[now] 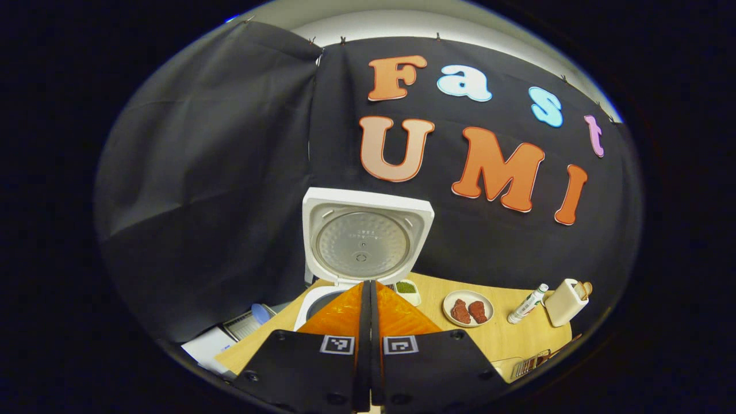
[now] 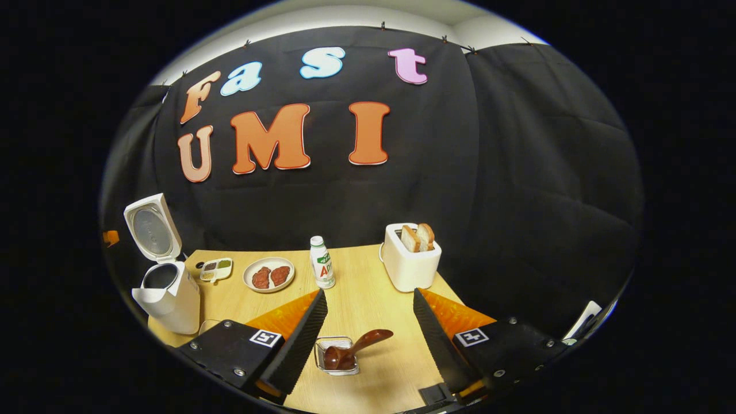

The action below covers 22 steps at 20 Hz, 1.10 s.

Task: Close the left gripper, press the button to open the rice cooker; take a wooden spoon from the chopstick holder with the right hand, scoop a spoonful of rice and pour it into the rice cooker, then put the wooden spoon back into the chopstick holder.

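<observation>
On the light wooden table (image 2: pixel 368 287), the white rice cooker (image 2: pixel 167 293) stands open. The right gripper (image 2: pixel 368 322) is wide open; the dark wooden spoon (image 2: pixel 356 348) lies just below, between its fingers, handle pointing right. The left gripper (image 1: pixel 368 299) is closed and empty.

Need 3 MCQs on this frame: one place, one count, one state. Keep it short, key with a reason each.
1. Where does the wooden spoon lie?
A. in the rice cooker
B. in the chopstick holder, between the open fingers of the right gripper
C. on the plate

2. How many pieces of meat are on the plate?
A. one
B. two
C. four

3. How is the rice cooker's lid?
A. raised open
B. shut
C. taken off and lying on the table

Key: 1 B, the spoon's bowl sits in the wire holder; 2 B, two red pieces lie side by side; 3 A, the lid stands upright behind the shut left gripper.
</observation>
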Each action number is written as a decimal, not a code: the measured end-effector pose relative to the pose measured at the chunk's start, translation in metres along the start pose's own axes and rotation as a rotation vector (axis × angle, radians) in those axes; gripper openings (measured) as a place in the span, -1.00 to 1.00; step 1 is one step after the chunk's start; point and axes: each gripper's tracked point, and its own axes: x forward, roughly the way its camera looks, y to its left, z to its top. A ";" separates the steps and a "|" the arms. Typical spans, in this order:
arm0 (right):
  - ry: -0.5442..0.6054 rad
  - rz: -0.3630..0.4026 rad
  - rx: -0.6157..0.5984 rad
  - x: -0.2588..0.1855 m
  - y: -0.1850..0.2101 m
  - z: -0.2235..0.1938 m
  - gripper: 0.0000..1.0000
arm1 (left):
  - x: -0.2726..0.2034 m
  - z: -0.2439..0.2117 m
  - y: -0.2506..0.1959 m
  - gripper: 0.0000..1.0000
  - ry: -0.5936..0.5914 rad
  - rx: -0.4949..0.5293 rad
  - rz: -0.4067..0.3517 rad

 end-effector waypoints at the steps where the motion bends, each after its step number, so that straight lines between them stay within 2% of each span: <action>1: 0.015 0.007 0.009 0.002 0.000 -0.006 0.89 | -0.006 0.005 0.000 -0.91 -0.027 0.018 0.008; 9: 0.141 0.072 0.078 0.031 0.008 -0.055 0.87 | -0.058 0.041 -0.019 -0.89 -0.225 0.166 0.057; 11: 0.176 0.077 0.094 0.039 0.008 -0.068 0.87 | -0.069 0.043 -0.024 -0.72 -0.251 0.184 0.056; 12: 0.188 0.080 0.098 0.043 0.008 -0.073 0.87 | -0.072 0.043 -0.025 -0.43 -0.254 0.182 0.058; 16: 0.216 0.062 0.097 0.058 0.002 -0.091 0.84 | -0.086 0.035 -0.024 0.29 -0.240 0.155 0.072; 18: 0.230 0.055 0.104 0.066 -0.002 -0.100 0.84 | -0.093 0.032 -0.022 0.48 -0.239 0.154 0.083; 22: 0.265 0.089 0.134 0.072 0.005 -0.122 0.81 | -0.103 0.027 -0.023 0.51 -0.229 0.148 0.092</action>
